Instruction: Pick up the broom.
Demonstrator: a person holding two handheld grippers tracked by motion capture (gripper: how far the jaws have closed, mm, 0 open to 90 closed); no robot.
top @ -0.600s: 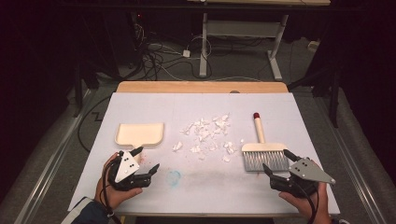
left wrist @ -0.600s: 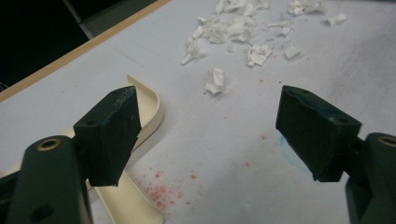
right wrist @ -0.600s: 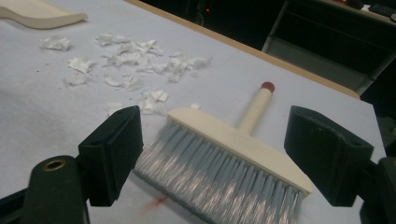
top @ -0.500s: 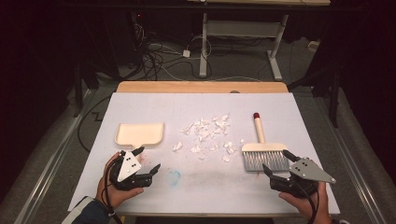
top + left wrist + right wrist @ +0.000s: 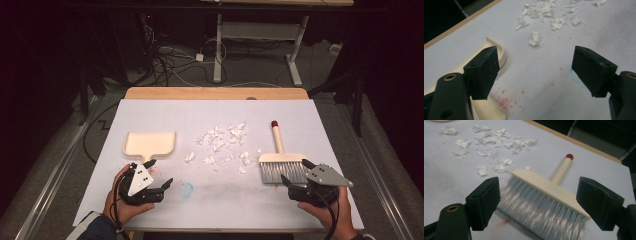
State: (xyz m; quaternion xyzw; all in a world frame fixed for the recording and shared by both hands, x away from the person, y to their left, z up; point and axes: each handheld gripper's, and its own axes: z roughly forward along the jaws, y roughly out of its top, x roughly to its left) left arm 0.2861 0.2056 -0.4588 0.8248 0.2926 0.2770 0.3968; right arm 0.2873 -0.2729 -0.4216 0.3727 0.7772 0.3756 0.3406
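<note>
High view: my left gripper sits near the table's front edge at about 7 o'clock, jaws spread wide, nothing between them, just below the cream dustpan. In the left gripper view the dustpan's handle lies beside one jaw. My right gripper rests at about 5 o'clock, jaws also parted and empty, right at the grey bristles of the brush, whose red-tipped handle points toward 12. Torn paper scraps lie scattered at centre, between dustpan and brush.
</note>
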